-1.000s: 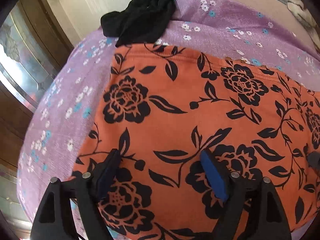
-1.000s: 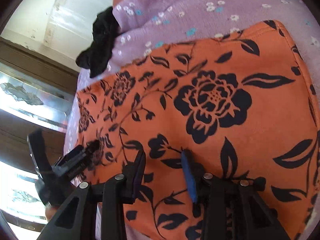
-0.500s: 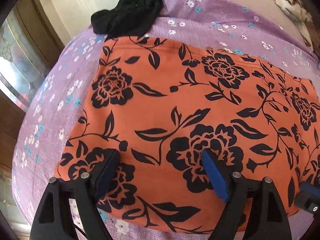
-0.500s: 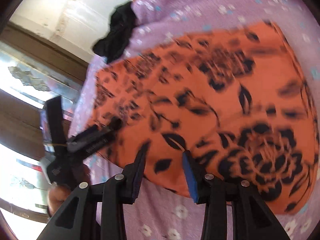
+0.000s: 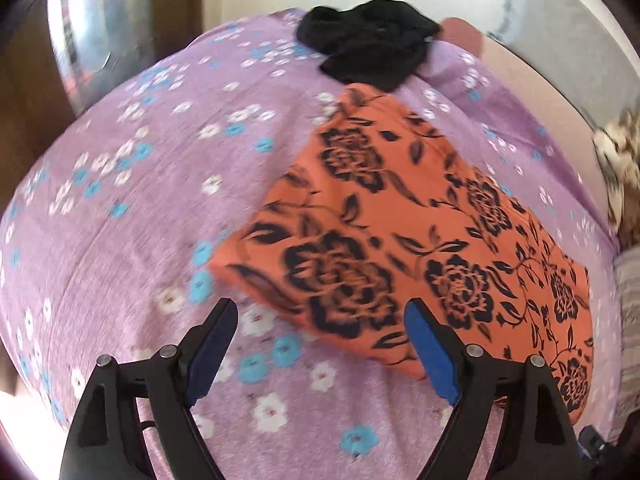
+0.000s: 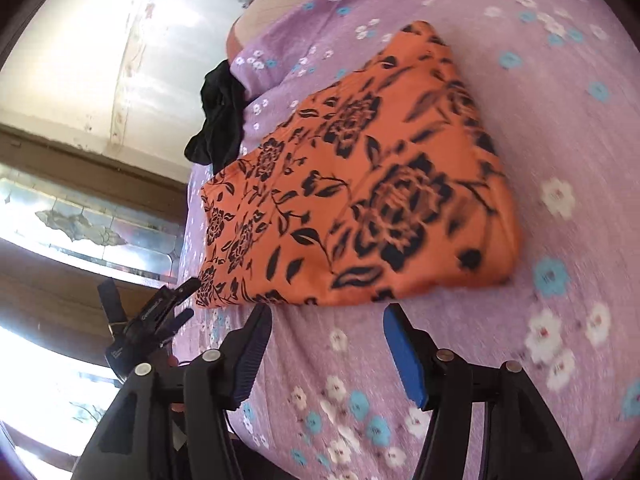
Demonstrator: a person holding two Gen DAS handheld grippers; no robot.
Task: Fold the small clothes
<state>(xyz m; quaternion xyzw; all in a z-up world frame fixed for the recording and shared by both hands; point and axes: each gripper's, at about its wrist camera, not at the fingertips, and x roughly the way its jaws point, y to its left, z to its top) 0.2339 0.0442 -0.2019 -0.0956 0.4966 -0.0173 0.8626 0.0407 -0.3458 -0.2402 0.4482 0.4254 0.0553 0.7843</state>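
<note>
An orange garment with black flowers [image 5: 404, 236] lies folded flat on the purple flowered bedsheet [image 5: 132, 208]; it also shows in the right wrist view [image 6: 360, 184]. My left gripper [image 5: 320, 344] is open and empty, just short of the garment's near edge. My right gripper [image 6: 326, 344] is open and empty, close to the garment's near edge but not touching it. The left gripper's tip [image 6: 160, 312] shows at the left of the right wrist view, beside the garment's corner.
A crumpled black garment [image 5: 368, 48] lies on the sheet beyond the orange one, also in the right wrist view [image 6: 220, 120]. A wooden cabinet with glass [image 6: 80, 216] stands left of the bed. A patterned cloth [image 5: 620, 176] lies at the right edge.
Both grippers have pulled back off the orange garment toward me. One second ago their fingers were over the fabric; now they are over bare sheet in front of its edge.
</note>
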